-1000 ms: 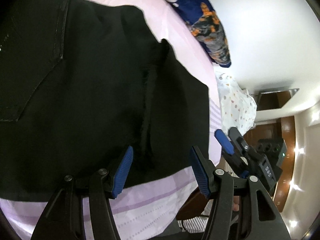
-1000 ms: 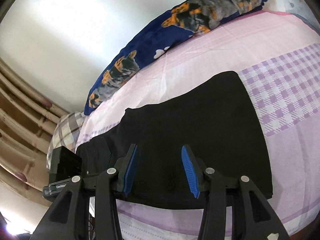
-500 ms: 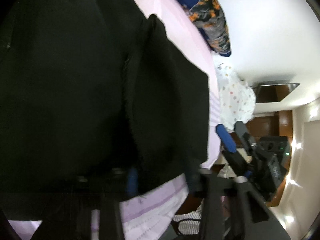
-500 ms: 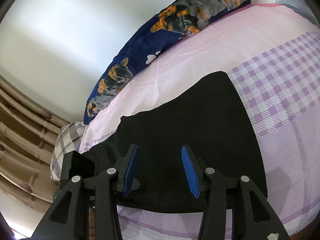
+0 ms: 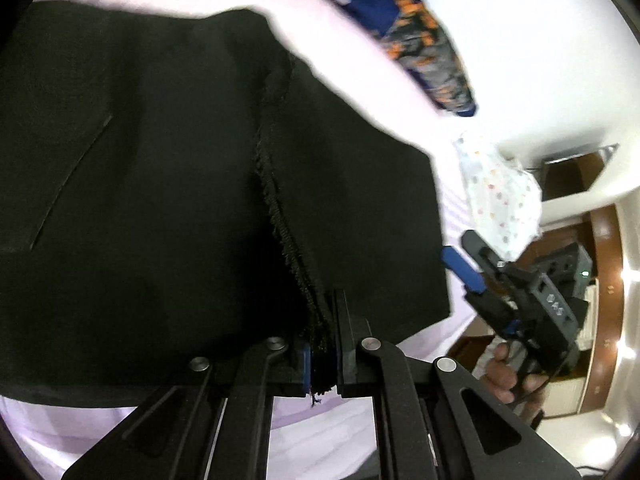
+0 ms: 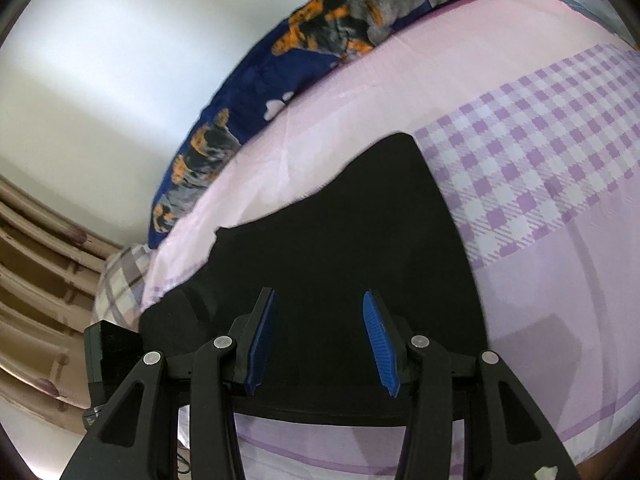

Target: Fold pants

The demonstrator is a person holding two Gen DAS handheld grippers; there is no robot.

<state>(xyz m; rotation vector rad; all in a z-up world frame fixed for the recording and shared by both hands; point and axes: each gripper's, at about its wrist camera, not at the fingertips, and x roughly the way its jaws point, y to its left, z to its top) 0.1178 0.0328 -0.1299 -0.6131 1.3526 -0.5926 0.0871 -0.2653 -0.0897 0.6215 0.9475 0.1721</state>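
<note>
From my left wrist camera, black pants fill most of the view, lying spread on the bed, whose pale pink and lilac sheet shows only as a strip below the hem and a band above. The far left of the cloth sinks into shadow; I can just make out a slanted pocket line there, nothing more. A frayed seam runs down the middle of the fabric straight into my left gripper, which has just been closing and is now clenched on that seam edge, loose threads hanging out beneath the pads; the pads themselves are almost swallowed by the cloth. Right of the pants, my right gripper shows past the bed's edge with one blue pad visible, and my right hand is partly hidden behind its handle. Above it lie a dotted white cloth and a blue patterned pillow, both blurred. In the right wrist view, a dark boxy part at the left edge, cut off, is probably my other tool. The right gripper hovers over the pants with its jaws parted and nothing pressed between the blue pads; whether the tips touch the fabric I cannot tell. Further right the sheet turns to purple check, and the pillow lies along the far edge against the wall.
</note>
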